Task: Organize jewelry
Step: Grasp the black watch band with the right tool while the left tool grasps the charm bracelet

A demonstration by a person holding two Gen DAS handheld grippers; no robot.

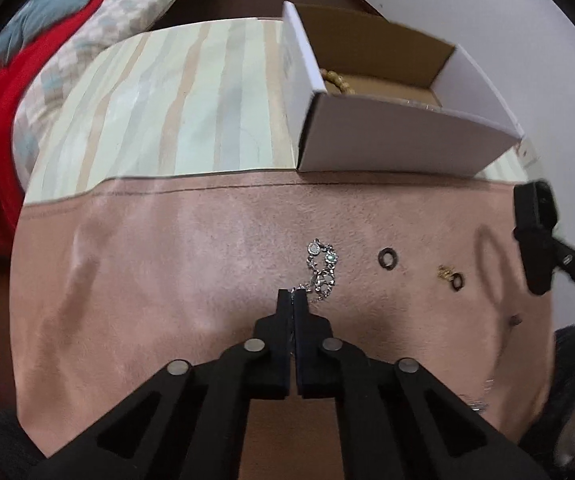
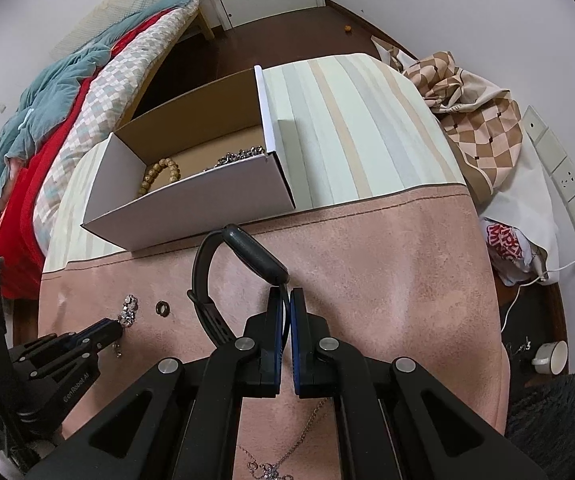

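Observation:
My left gripper [image 1: 292, 294] is shut on the end of a silver crystal bracelet [image 1: 322, 266] that lies on the pink cloth [image 1: 167, 264]. It also shows in the right wrist view [image 2: 117, 326] beside the bracelet [image 2: 128, 310]. My right gripper [image 2: 287, 300] is shut on the strap of a black wristband watch [image 2: 247, 254], held just above the cloth. The open white cardboard box [image 2: 191, 208] behind holds a wooden bead bracelet [image 2: 159, 176] and a silver chain [image 2: 239, 158]. A dark ring [image 1: 386, 258], a gold earring [image 1: 444, 272] and another small ring [image 1: 457, 281] lie right of the crystal bracelet.
A thin silver necklace [image 2: 283, 452] lies on the cloth under my right gripper. The striped tabletop [image 2: 359, 128] extends behind the cloth. A bed with red and teal bedding [image 2: 47, 120] is at the left. A white cup [image 2: 549, 356] and bags sit on the floor at the right.

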